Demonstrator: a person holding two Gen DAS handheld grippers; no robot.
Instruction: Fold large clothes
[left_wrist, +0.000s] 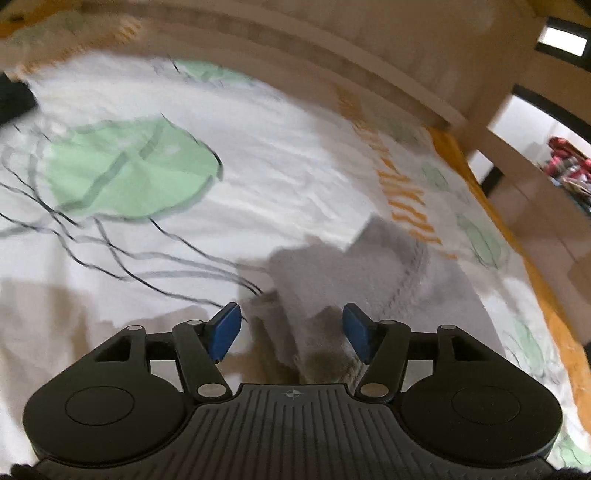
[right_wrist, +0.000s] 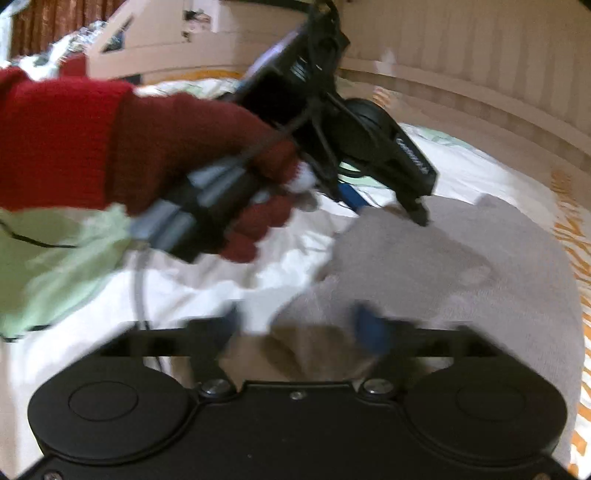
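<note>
A grey garment (left_wrist: 373, 266) is seen lying on a bed (left_wrist: 258, 155), over a white sheet (left_wrist: 280, 177) printed with green leaves (left_wrist: 129, 170) and thin dark lines, with an orange pattern toward the sheet's far edge. In the left wrist view, the left tool (left_wrist: 291, 332) is held low over the near part of the garment; its blue pads (left_wrist: 225, 330) are set apart, and a bunched fold of the cloth rises in the gap between them. No pad is seen pressing on the fold. In the right wrist view, the right tool (right_wrist: 299, 328) is blurred, but its pads are made out well apart, with the grey cloth (right_wrist: 461, 258) lying below and between them; no grip on it is shown. Beyond it, the left tool (right_wrist: 384, 206) is seen from the side, held by a hand (right_wrist: 207, 147) in a dark red glove with a red sleeve (right_wrist: 51, 144), its tips lowered to the far edge of the garment. Whether those tips touch the cloth cannot be told. A pale wooden headboard (left_wrist: 369, 48) is seen behind the bed. No containers are visible in either view.
</note>
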